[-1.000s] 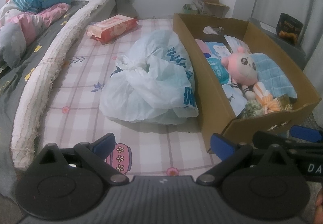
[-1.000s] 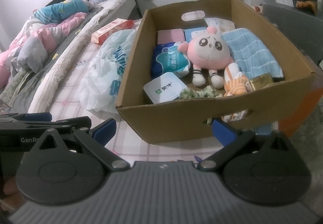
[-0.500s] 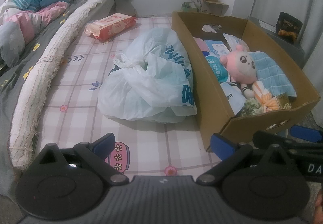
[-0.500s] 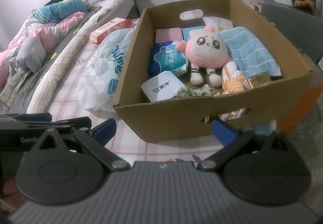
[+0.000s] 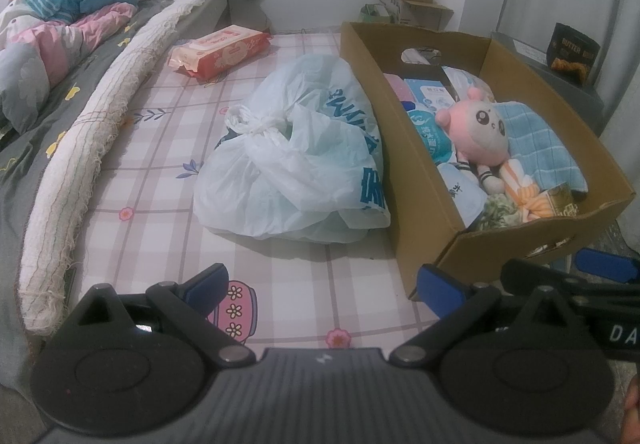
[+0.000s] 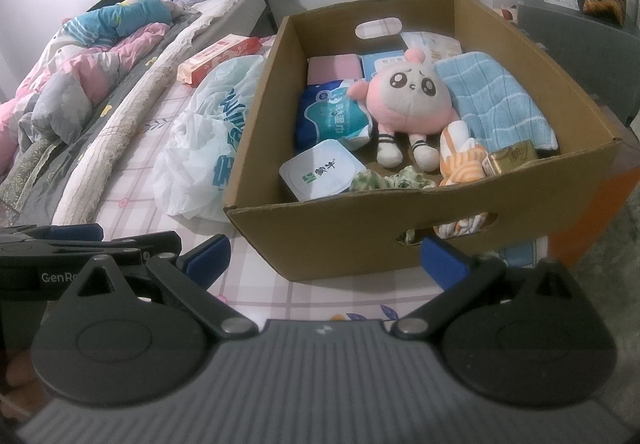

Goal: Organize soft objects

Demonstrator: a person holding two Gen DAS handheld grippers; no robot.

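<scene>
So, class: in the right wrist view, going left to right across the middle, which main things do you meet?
Rumpled bedding → long pale bolster → white plastic bag → pink plush doll → blue towel, the last two inside the cardboard box.

Matt brown corrugated cardboard forms the box [image 6: 420, 228] just ahead of the right tool [image 6: 324, 260], whose blue pads look like smooth plastic on matt black arms. Inside, fuzzy pink plush covers the doll [image 6: 408, 100], and ribbed blue terry cloth makes the towel [image 6: 496, 100] beside it. A glossy foil lid seals the white tub [image 6: 320, 172]. Thin, crinkled, slightly shiny plastic film makes the bag [image 5: 304, 160] ahead of the left tool [image 5: 324, 284], lying on a smooth printed checked sheet [image 5: 160, 180].
</scene>
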